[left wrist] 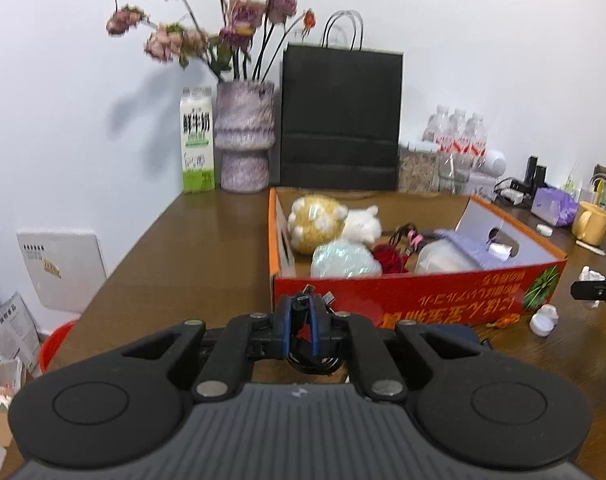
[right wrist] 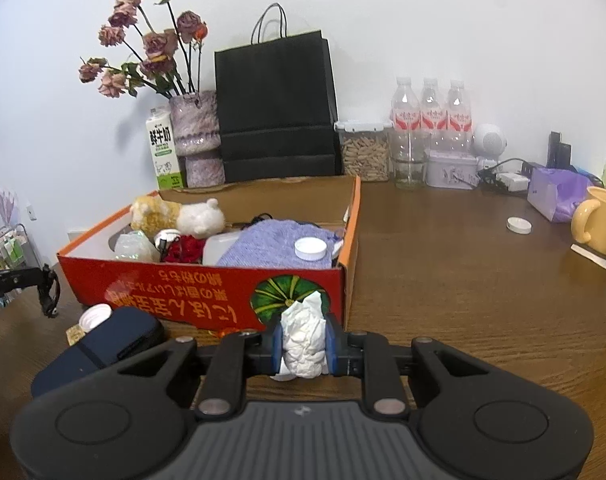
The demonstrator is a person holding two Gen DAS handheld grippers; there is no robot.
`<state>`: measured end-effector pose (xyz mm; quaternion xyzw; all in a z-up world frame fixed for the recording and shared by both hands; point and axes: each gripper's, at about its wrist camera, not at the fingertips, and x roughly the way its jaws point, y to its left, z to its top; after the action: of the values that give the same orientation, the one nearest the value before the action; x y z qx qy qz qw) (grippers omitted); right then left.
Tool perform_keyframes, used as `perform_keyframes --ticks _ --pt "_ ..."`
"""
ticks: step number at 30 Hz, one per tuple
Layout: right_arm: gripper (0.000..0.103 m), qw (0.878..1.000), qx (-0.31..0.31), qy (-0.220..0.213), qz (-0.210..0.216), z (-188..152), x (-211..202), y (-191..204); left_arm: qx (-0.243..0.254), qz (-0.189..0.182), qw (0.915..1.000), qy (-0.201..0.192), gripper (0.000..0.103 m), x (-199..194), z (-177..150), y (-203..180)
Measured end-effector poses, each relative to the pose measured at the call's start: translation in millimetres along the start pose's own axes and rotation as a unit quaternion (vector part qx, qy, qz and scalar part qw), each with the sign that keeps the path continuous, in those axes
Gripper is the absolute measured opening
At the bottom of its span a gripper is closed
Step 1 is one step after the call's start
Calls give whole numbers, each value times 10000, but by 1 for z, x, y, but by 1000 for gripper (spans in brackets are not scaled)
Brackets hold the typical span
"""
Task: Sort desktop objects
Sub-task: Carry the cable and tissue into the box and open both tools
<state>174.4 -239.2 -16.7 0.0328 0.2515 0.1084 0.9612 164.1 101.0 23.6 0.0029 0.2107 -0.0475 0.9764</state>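
Note:
My left gripper (left wrist: 303,309) is shut on a coiled black cable (left wrist: 313,362). The cable's loops hang under the jaws and its plugs poke up above the fingertips. My right gripper (right wrist: 305,334) is shut on a crumpled white tissue (right wrist: 305,344). Both hover just in front of the red and orange cardboard box (left wrist: 403,300) (right wrist: 175,286). The box holds plush toys (left wrist: 323,222), a purple knitted cloth (right wrist: 271,240), a white lid (right wrist: 310,249) and other small items. At the far left of the right wrist view the left gripper (right wrist: 43,284) shows with the cable.
Beside the box lie a white bottle cap (right wrist: 97,316) and a dark blue case (right wrist: 103,344). A yellow mug (right wrist: 599,224), a white cap (right wrist: 519,225) and a purple tissue pack (right wrist: 555,196) sit to the right. A black paper bag (right wrist: 275,112), a vase and a milk carton line the wall.

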Motion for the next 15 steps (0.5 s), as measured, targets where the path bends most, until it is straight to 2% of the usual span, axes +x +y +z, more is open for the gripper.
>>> perform_keyframes --ticks 8,15 --pt "19 9993 -130 -307 181 21 -7 14 231 -238 9980 -533 10 -21 27 -16" --pt "19 9977 -257 -414 468 52 14 40 153 -446 9955 -820 10 -1 54 -36"
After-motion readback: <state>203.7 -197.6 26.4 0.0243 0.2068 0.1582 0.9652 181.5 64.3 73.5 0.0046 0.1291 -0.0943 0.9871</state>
